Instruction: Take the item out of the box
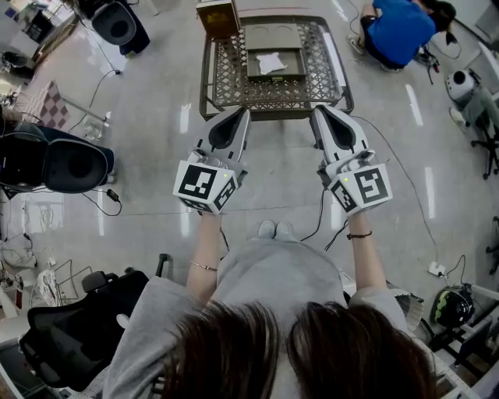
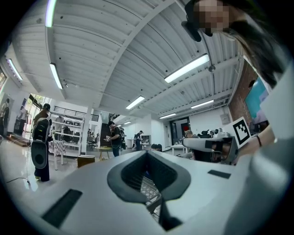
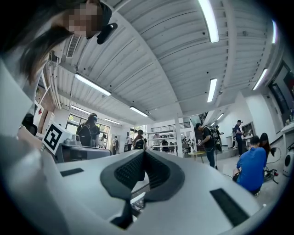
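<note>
An open grey-brown box [image 1: 273,37] sits on a metal mesh table [image 1: 234,82] straight ahead in the head view. A white item [image 1: 270,62] lies inside the box. Both grippers are held level in front of the table's near edge, short of the box and touching nothing. My left gripper [image 1: 244,113] has its jaws together with nothing between them, and my right gripper [image 1: 315,111] is shut and empty too. In the left gripper view the left gripper [image 2: 147,152] points over the mesh [image 2: 150,193]. The right gripper [image 3: 144,152] looks out across the room.
A small brown box [image 1: 218,17] stands on the table's far left corner. A person in blue [image 1: 398,30] crouches at the far right. Black chairs [image 1: 66,164] and a black speaker [image 1: 117,23] stand to the left. Cables [image 1: 390,167] trail over the glossy floor.
</note>
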